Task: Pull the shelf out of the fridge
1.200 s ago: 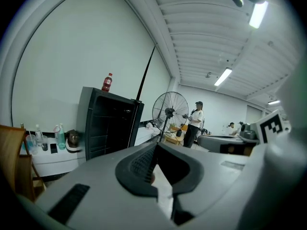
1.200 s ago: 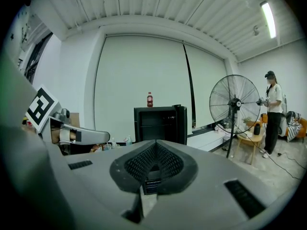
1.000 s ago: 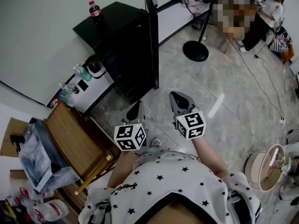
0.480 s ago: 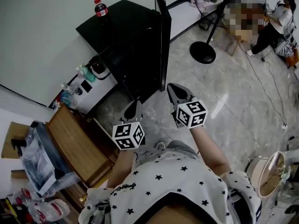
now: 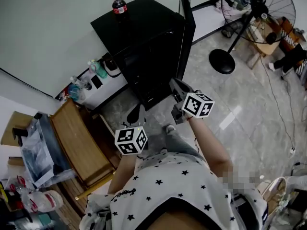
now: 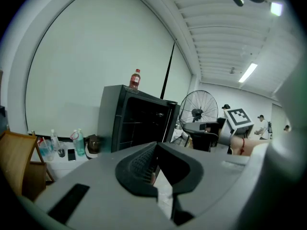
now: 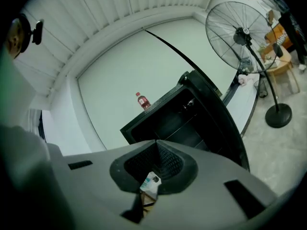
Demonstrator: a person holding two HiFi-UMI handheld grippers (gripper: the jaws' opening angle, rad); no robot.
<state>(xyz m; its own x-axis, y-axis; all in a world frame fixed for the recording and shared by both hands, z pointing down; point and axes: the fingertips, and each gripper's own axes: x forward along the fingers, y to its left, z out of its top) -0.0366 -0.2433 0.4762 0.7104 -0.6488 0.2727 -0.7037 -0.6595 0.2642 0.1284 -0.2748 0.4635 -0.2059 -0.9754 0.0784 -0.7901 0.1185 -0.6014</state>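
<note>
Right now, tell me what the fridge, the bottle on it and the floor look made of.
Fridge: black, seemingly painted metal or plastic, dull sheen on top.
Bottle: probably clear plastic, red cap, dark contents.
Floor: polished grey marbled tile or stone; it mirrors a light streak.

The fridge [image 5: 144, 37] is showing a black cabinet with a smooth, faintly glossy top, while the floor [image 5: 240, 114] is presenting as polished stone-look tile that is throwing back a bright reflection. The left gripper [image 6: 156, 145] and right gripper [image 7: 156, 143] are showing matt grey plastic shells with dark ribbed pads [image 7: 168, 159]. The wooden chair [image 5: 76, 138] is reading as varnished timber, the fan [image 5: 261, 1] as metal wire, and the shirt [image 5: 168, 181] as soft printed cloth.
</note>
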